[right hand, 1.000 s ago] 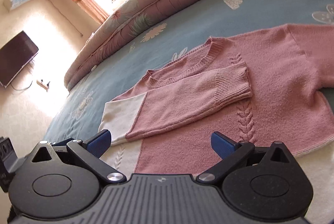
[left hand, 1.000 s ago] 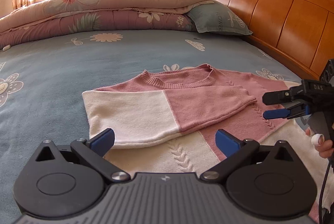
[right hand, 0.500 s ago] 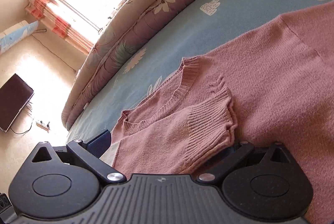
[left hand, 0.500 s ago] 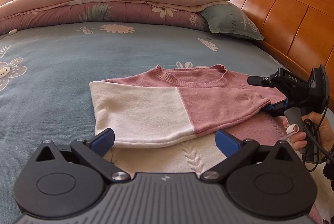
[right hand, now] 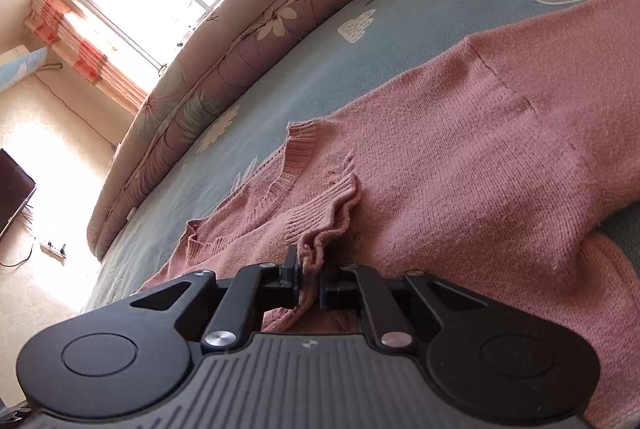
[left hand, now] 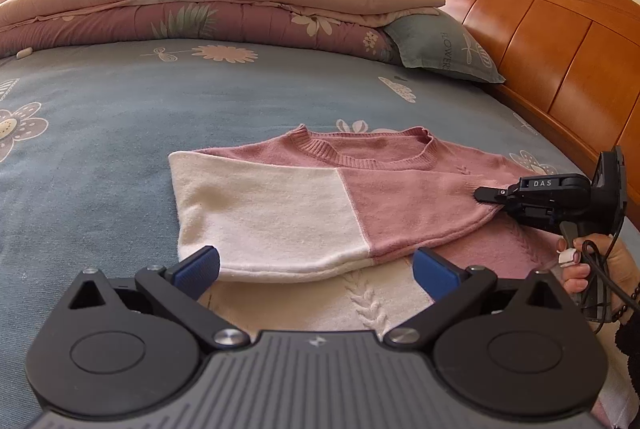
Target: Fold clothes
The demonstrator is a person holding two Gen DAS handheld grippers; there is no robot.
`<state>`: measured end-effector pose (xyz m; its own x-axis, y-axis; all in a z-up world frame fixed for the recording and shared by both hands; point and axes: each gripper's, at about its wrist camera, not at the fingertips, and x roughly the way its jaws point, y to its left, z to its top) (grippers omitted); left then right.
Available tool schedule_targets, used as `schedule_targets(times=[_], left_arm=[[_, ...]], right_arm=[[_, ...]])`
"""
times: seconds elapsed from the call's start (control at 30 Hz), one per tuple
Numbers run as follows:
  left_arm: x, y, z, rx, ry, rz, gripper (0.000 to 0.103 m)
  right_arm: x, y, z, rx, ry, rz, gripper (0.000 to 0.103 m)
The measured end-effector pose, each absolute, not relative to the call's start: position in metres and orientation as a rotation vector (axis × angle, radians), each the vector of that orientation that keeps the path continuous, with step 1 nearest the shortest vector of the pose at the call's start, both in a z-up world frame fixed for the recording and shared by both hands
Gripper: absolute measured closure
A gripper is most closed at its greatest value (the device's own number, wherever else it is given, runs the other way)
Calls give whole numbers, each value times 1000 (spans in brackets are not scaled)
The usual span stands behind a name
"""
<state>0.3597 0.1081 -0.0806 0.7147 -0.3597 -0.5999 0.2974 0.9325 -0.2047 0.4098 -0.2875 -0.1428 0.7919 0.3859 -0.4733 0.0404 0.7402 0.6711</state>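
I am working over a bed (left hand: 100,117) in a blue flowered sheet; a pink-and-cream sweater (left hand: 280,205) is lying flat on it, with folded quilts (left hand: 200,9) and a pillow (left hand: 440,45) resting by the headboard (left hand: 560,29).

The right gripper (right hand: 309,279) has moved in and closed on the sweater's folded sleeve cuff (right hand: 320,217).

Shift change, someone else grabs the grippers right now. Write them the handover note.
Left gripper: open, empty, hovering by the white lower edge of the folded sleeve.
Right gripper: shut on the ribbed pink cuff of that sleeve.
The sweater lies flat on the blue bedsheet, neckline toward the folded quilt.
Done: one sleeve laid across the chest.
Left: the other sleeve still lies unfolded on the headboard side; then fold the body.
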Motion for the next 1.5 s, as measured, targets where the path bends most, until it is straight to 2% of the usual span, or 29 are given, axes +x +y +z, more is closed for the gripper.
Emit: schedule_targets(times=[0.23,0.37,0.4,0.43,0.47,0.5,0.53,0.73,0.93,1.03,1.07,1.13,1.23,1.3,1.5], left_arm=[[361,111,-82,-108,686,-364,1],[360,112,-80,-111,687,-363,1],[360,113,-80,-112,687,-363,1],[360,113,-79,-112,687,-362,1],[360,113,-78,-113,688,-362,1],[360,114,-78,-114,688,-362,1],[359,114,-77,-115,688,-361,1],[359,115,-75,-110,687,-360,1],[360,124,-72,-139,690,-345,1],[358,130,-66,-153,688,-332,1],[356,131,-61,-162,679,-347,1],[349,133,-49,-181,650,-385,1],[337,128,-34,-191,603,-441,1],[331,118,-28,-181,596,-477,1],[311,75,-20,-71,604,-548,1]], right_arm=[[424,-285,-119,624,616,196,90],[414,-290,-128,617,662,120,88],[410,-292,-126,624,657,107,83],[405,-293,-121,615,650,79,71],[400,-293,-116,604,641,53,63],[397,-292,-108,582,619,43,48],[393,-290,-100,558,597,35,40],[414,-239,-70,333,613,165,18],[439,-225,-103,334,703,208,17],[428,-229,-90,370,712,167,16],[416,-229,-80,347,702,173,15],[393,-225,-64,271,703,196,5],[349,-214,-51,145,737,196,0],[314,-207,-48,72,777,192,0],[223,-186,-89,-107,890,132,0]])
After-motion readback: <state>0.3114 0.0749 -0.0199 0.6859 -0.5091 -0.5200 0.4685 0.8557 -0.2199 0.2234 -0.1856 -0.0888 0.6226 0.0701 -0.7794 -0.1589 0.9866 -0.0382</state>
